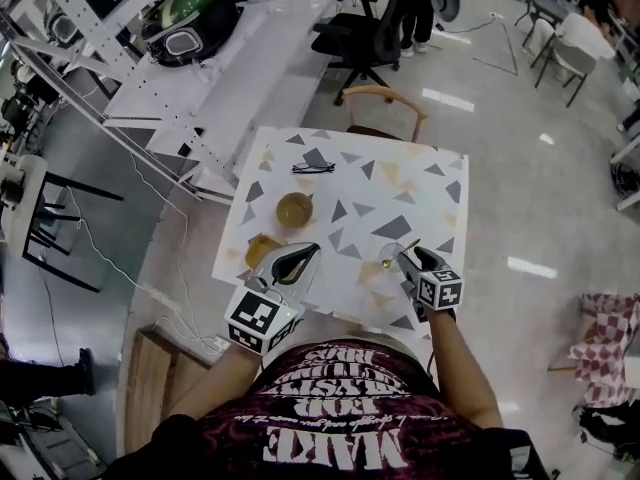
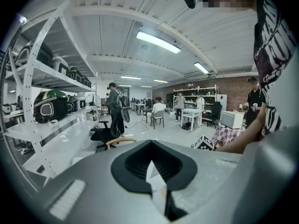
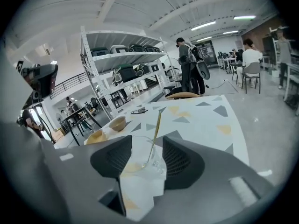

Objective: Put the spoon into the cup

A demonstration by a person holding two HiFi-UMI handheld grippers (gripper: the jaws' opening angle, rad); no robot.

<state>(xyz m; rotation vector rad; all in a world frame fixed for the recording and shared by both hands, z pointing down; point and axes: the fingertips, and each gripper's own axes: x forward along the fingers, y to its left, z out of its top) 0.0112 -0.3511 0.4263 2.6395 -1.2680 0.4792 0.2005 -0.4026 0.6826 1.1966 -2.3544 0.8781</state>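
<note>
glass cup (image 3: pixel 140 158) holds the spoon (image 3: pixel 155 129), my right fingers (image 3: pixel 182 160) stand wide around it gripping nothing, left fingers (image 2: pixel 133 164) closed and empty, so i judge only a careful retreat remains.

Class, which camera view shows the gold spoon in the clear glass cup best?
The right gripper view: the slim gold spoon stands full length in the clear glass cup, close up. In the head view the spoon is only a tiny gold streak. The left gripper view shows none of it.

Spoon (image 3: pixel 155 130) in cup (image 3: pixel 147 157), table (image 1: pixel 430 193) near right. Bowl (image 1: pixel 262 250) near left; second bowl (image 1: pixel 294 209) behind it. Glasses (image 1: pixel 313 168) farther. Chair (image 1: pixel 386 103) beyond table's far edge.
</note>
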